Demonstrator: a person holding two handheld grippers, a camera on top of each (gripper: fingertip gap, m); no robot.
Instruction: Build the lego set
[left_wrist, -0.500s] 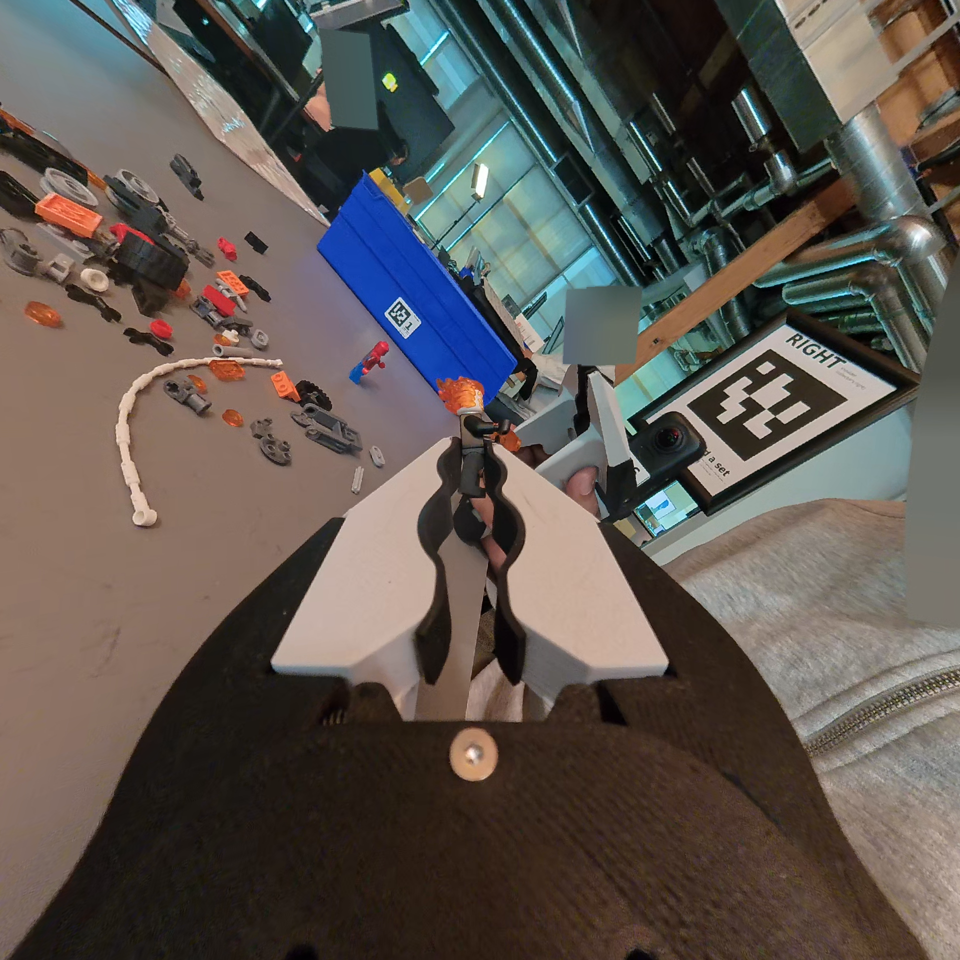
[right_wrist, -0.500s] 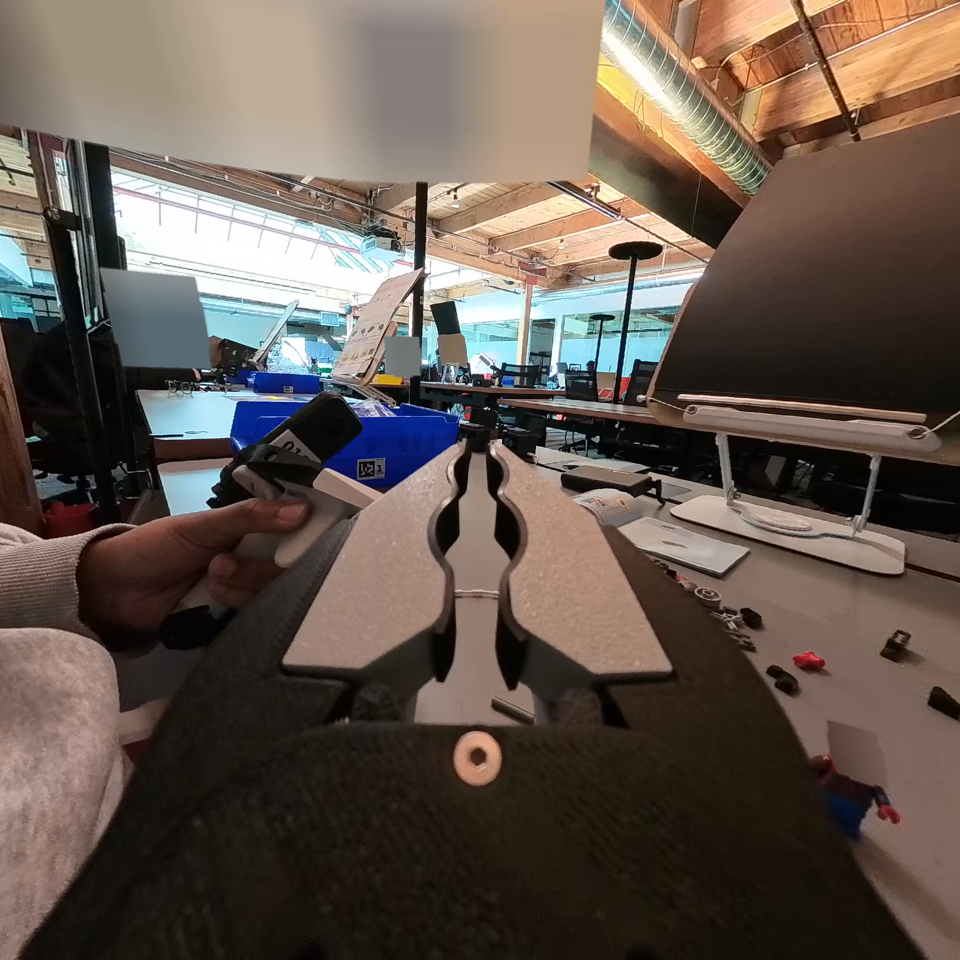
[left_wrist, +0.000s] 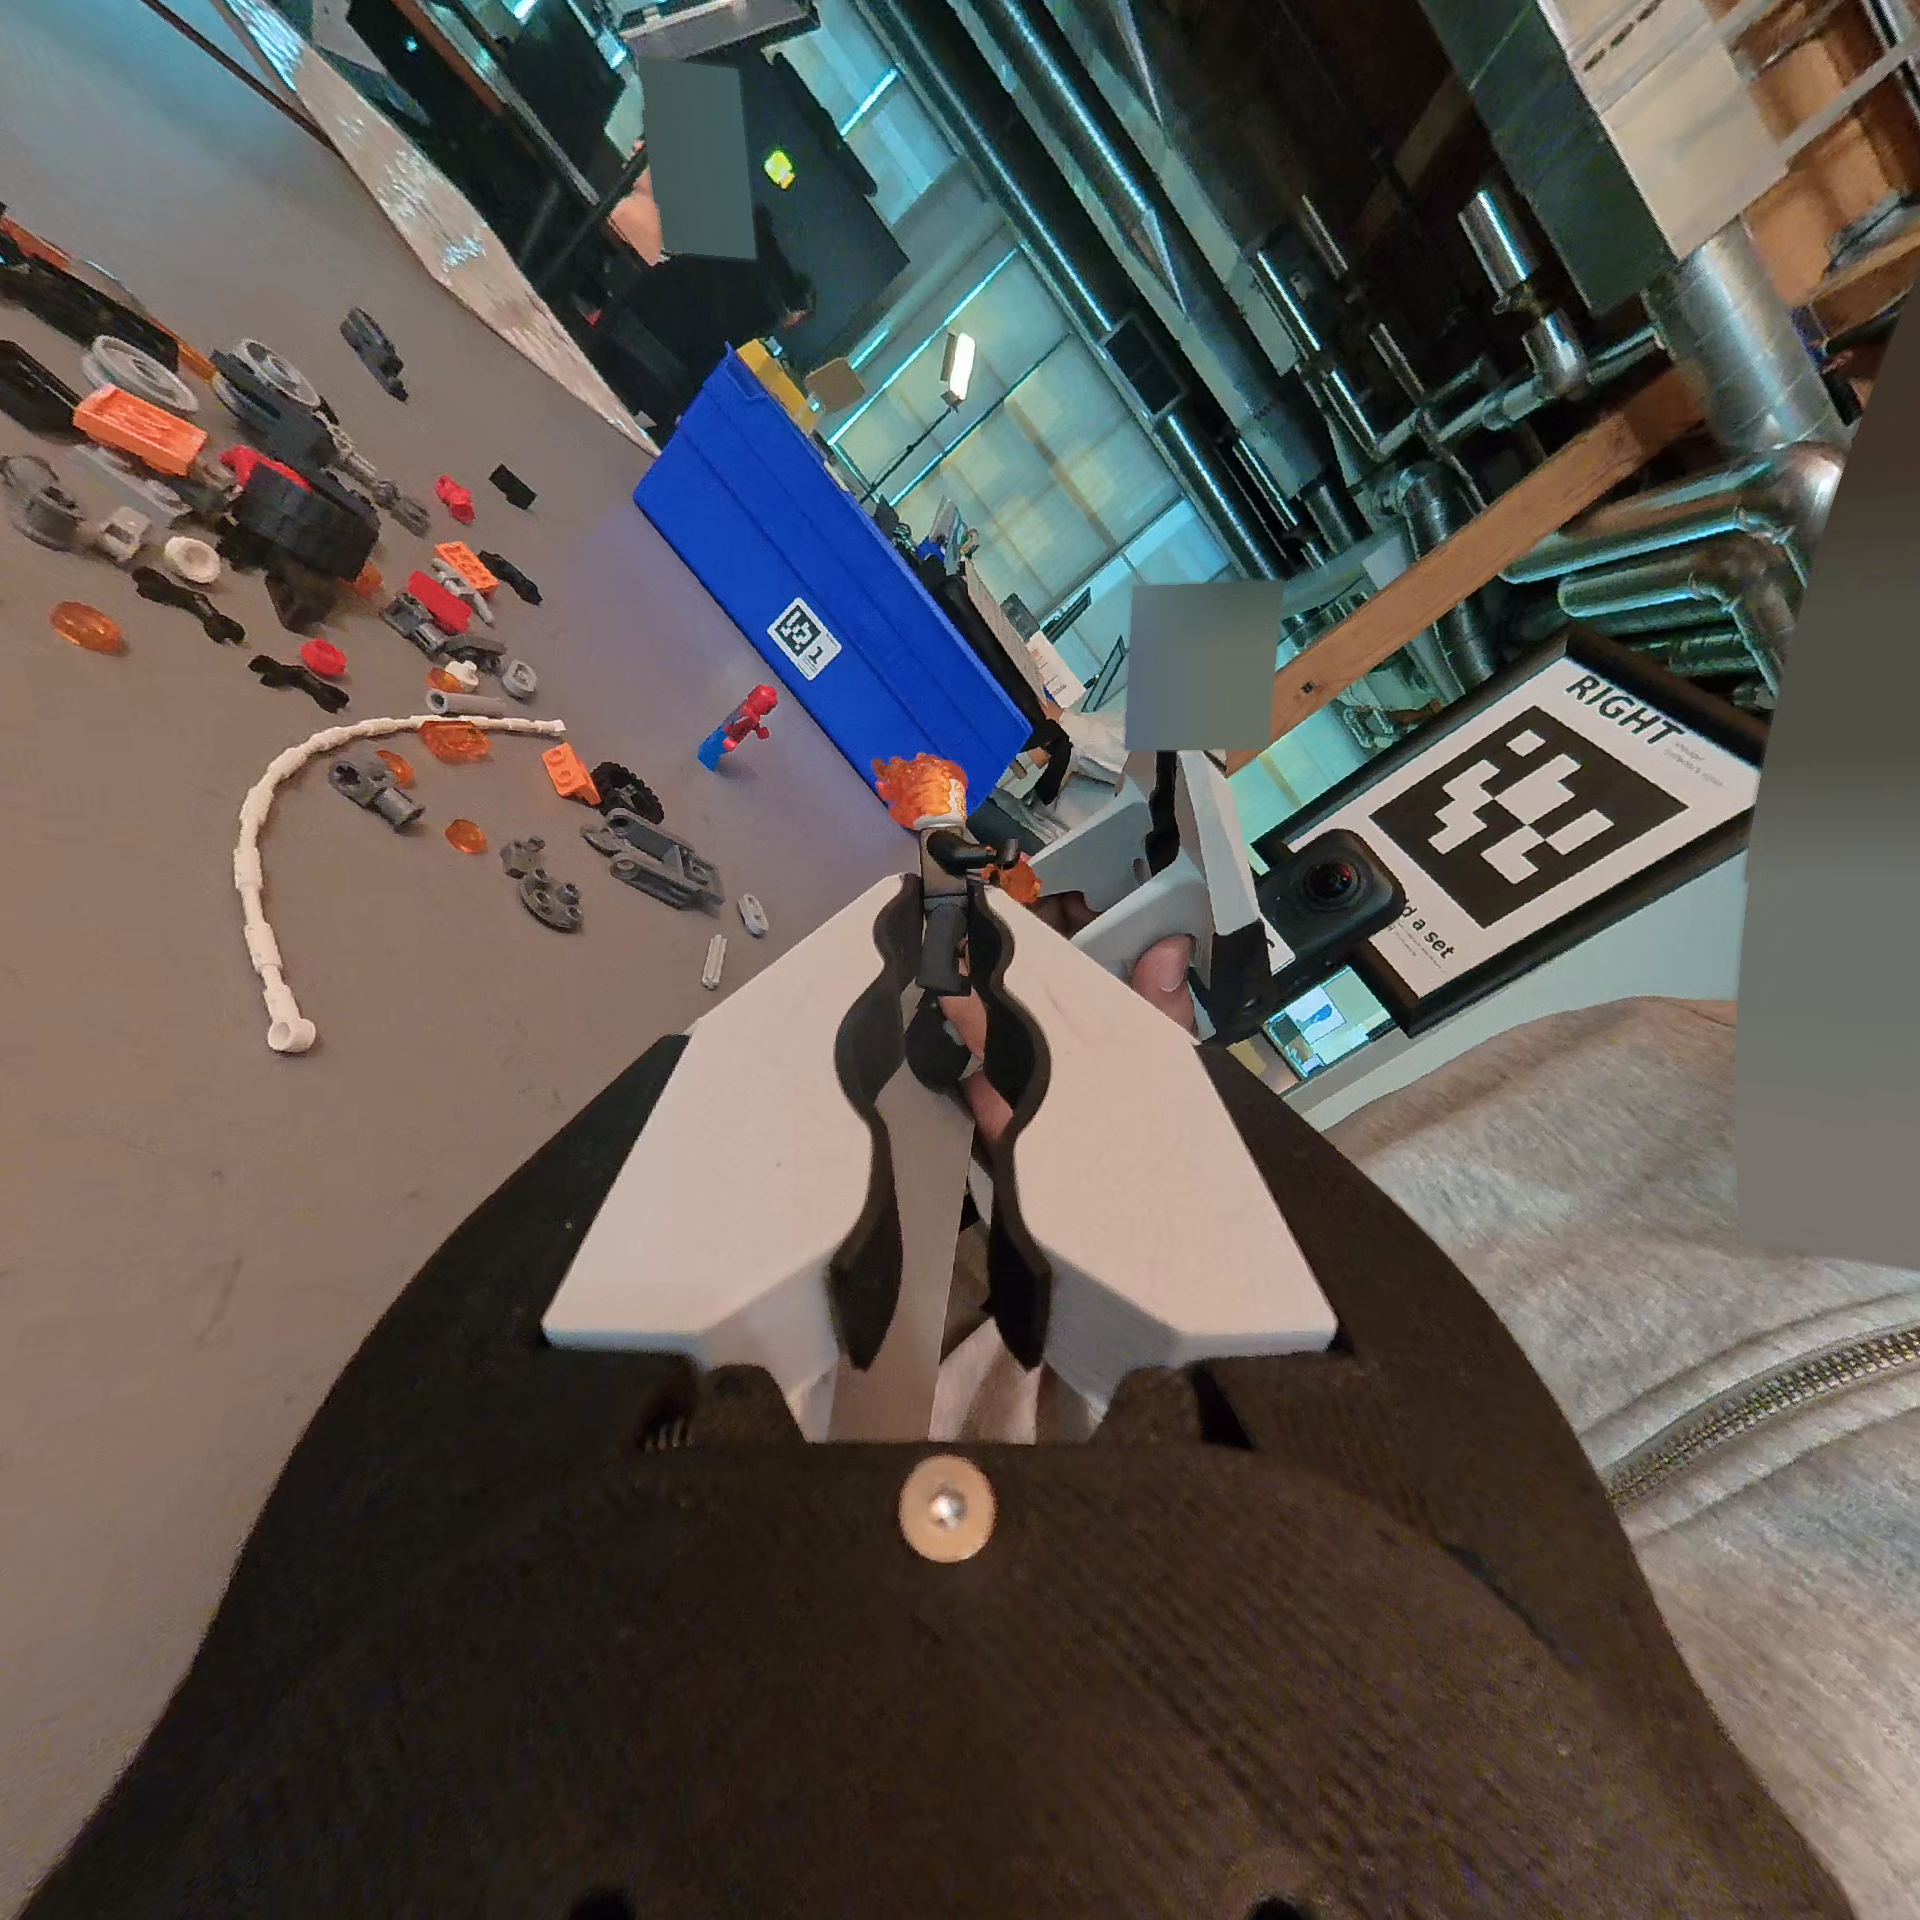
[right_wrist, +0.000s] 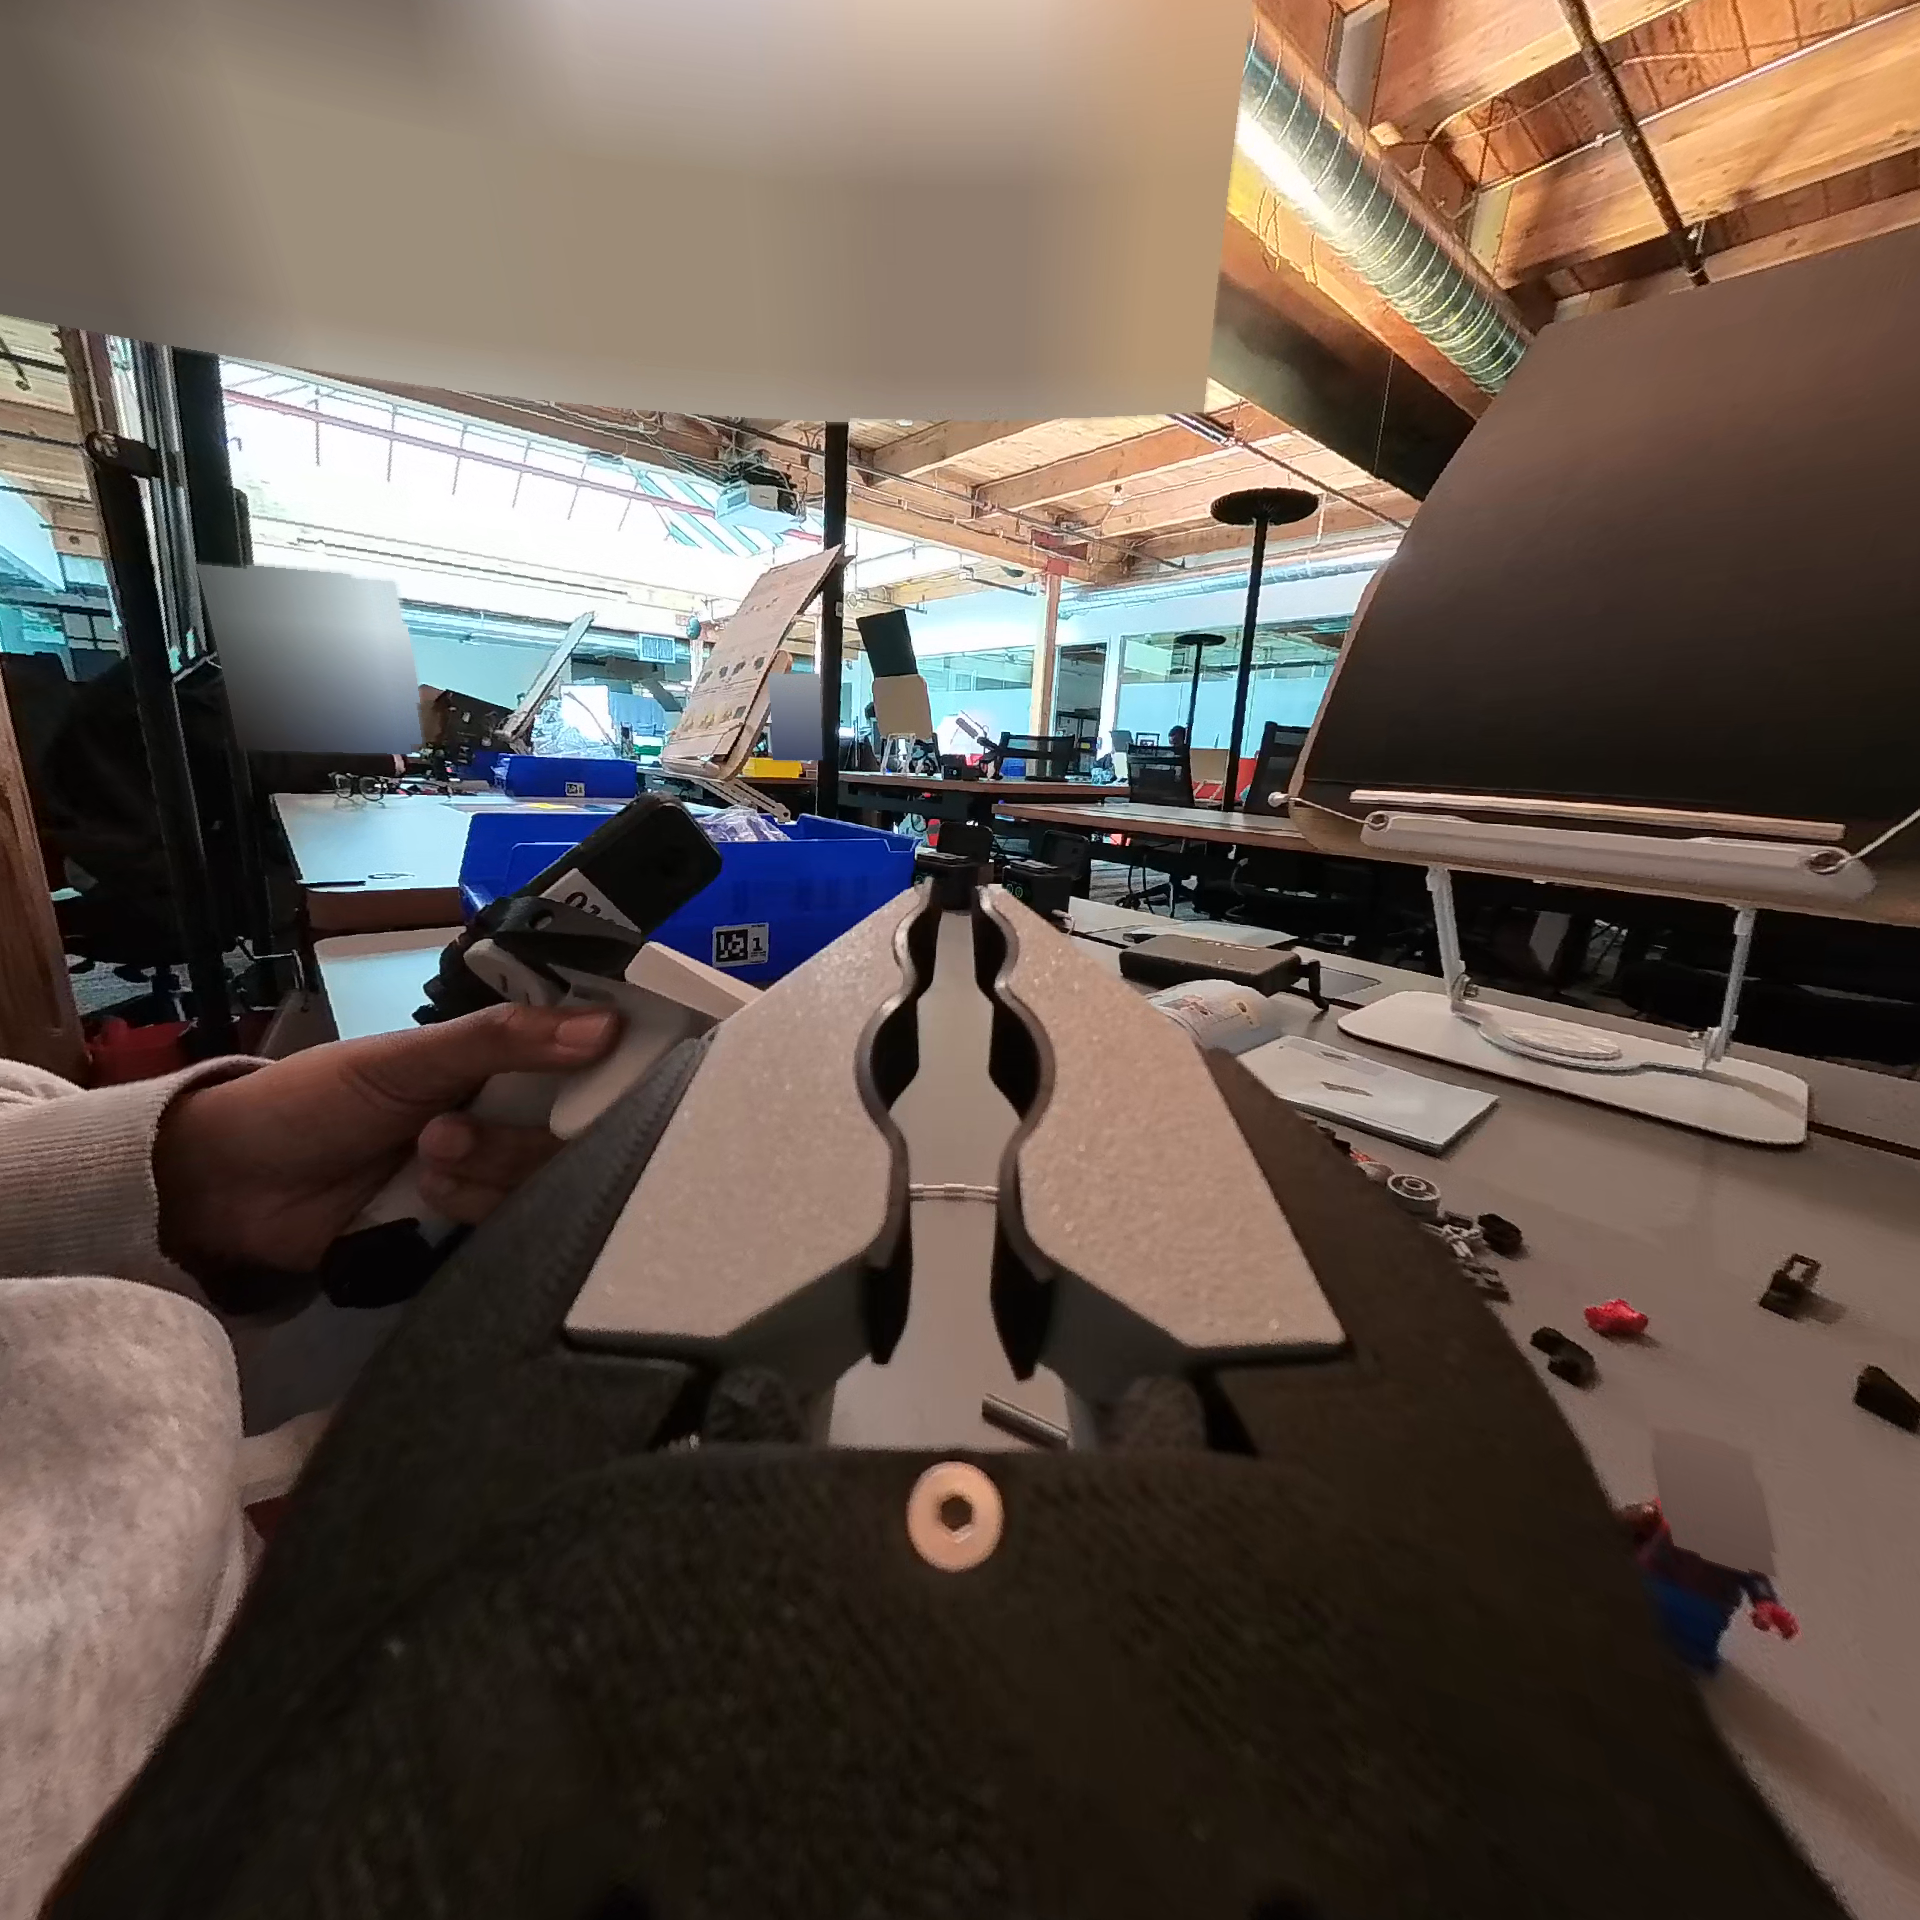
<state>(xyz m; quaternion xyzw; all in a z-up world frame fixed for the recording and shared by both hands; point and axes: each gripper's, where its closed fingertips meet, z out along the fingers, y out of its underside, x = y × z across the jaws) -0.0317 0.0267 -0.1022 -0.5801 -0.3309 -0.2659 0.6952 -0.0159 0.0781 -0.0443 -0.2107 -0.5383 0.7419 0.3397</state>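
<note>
Unchanged: left gripper (left_wrist: 943, 914) clamped on flame-headed black plastic minifigure (left_wrist: 940, 862), twelve o'clock; right gripper (right_wrist: 954, 894) pinching small black piece (right_wrist: 951, 864); joining pending.

Loose lego pieces (left_wrist: 312, 582) crowd the table (left_wrist: 156, 1195); the near strip looks passable.

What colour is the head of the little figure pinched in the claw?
Flame orange over white on the figure, clearest in the left wrist view.
</note>
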